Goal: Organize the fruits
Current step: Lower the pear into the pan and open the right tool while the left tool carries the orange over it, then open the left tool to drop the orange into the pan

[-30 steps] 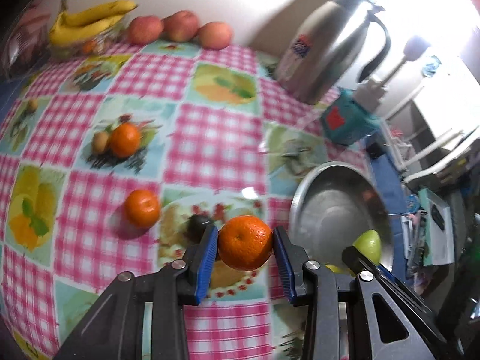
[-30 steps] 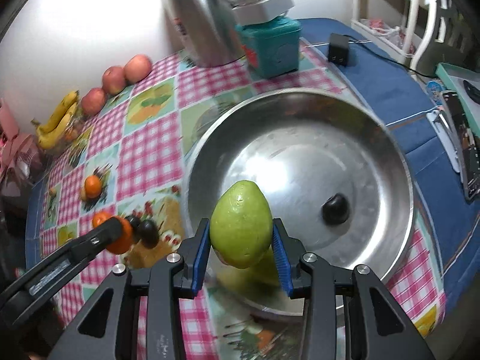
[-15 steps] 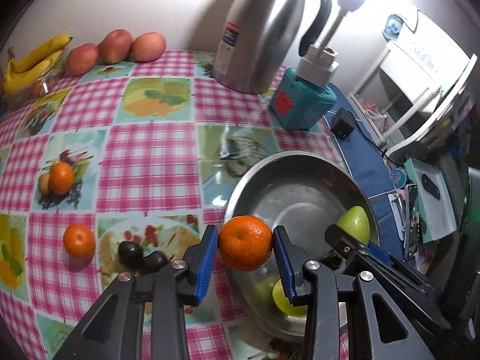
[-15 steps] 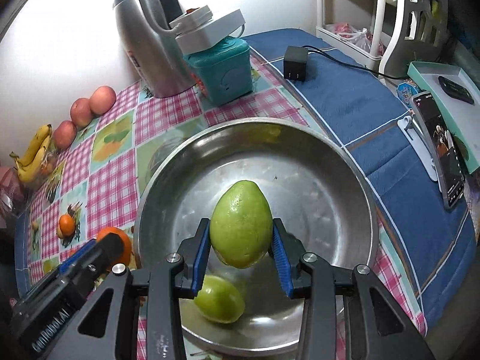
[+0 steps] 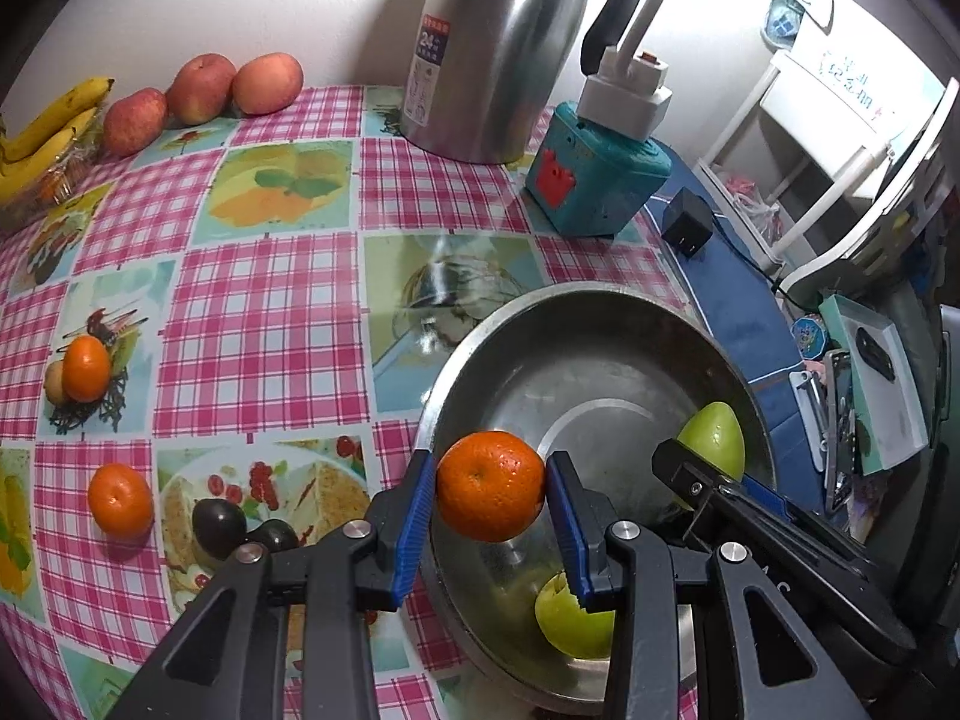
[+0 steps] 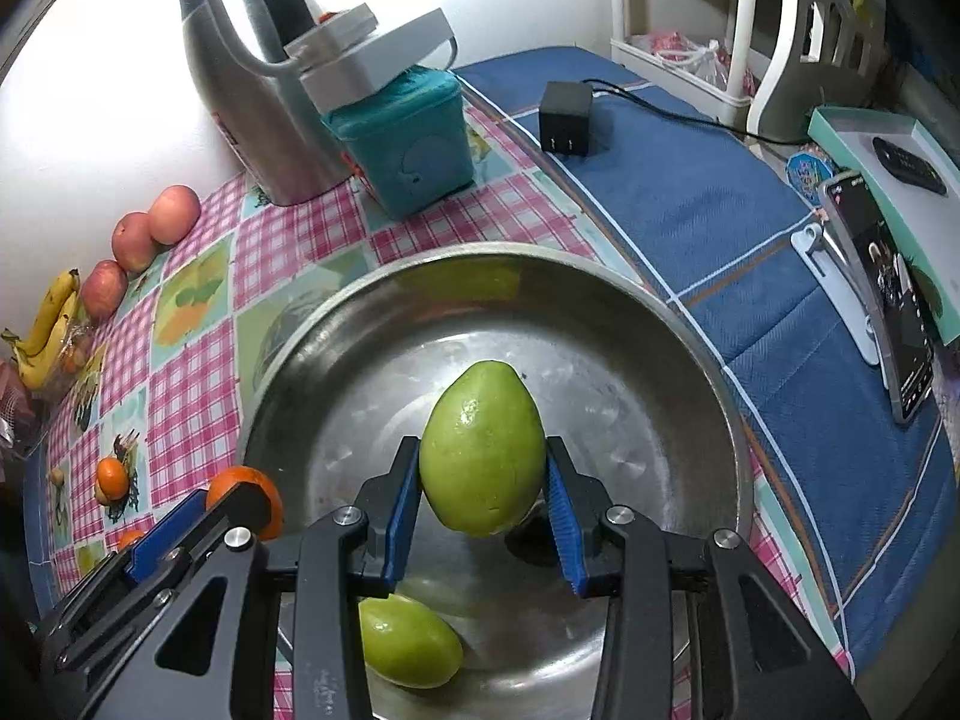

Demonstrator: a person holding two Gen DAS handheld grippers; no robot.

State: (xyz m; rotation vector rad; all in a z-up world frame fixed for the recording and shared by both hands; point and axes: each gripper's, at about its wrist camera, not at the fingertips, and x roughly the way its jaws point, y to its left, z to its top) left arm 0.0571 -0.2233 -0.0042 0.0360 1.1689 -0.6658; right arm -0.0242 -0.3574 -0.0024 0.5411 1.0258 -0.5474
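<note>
Both tongs now over bowl (image 5: 600, 300), left tongs (image 5: 491, 495) clamp orange (image 5: 491, 492), right tongs (image 6: 483, 483) clamp green fruit (image 6: 482, 453), flask label (image 5: 433, 42) "24"

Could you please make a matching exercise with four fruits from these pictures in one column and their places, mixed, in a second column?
Column 1:
1. orange
2. pointed green fruit
3. round green fruit
4. three apples

Column 2:
A. lying in the metal bowl
B. by the wall, beside the bananas
C. held by the left gripper
D. held by the right gripper

Pairs: 1-C, 2-D, 3-A, 4-B
</note>
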